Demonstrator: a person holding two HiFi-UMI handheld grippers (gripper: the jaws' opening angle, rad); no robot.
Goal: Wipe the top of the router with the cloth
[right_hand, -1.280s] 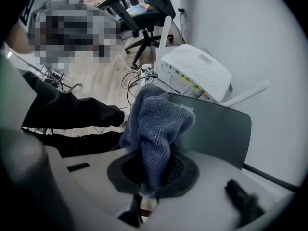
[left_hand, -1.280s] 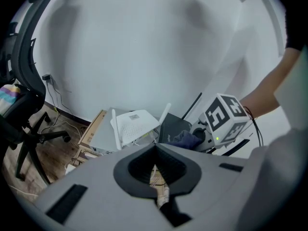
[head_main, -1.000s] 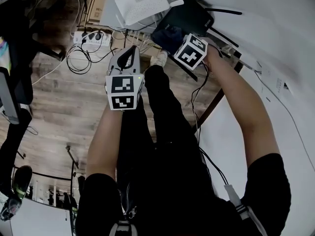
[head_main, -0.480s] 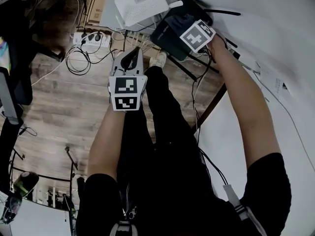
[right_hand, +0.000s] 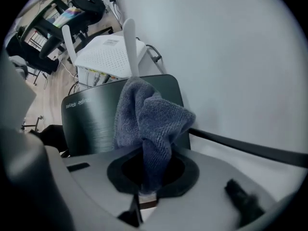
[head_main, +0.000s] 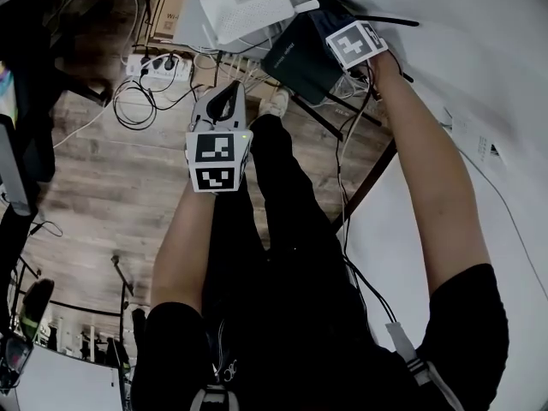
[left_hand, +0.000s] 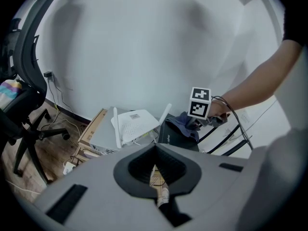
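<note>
My right gripper (right_hand: 141, 196) is clamped on the blue-grey cloth (right_hand: 150, 117), which sits on the black router (right_hand: 91, 119); my left gripper (left_hand: 161, 192) is closed on nothing.
The cloth rises bunched straight out of the right jaws, and its far folds drape onto the router's brushed top near the back edge, beside the wall. In the head view, the right gripper (head_main: 341, 34) is over the router's far right corner (head_main: 298, 58), while the left gripper (head_main: 224, 103) hangs over the wooden floor (head_main: 103, 187), apart from the router. A white router (head_main: 246, 5) sits just beyond the black one.
</note>
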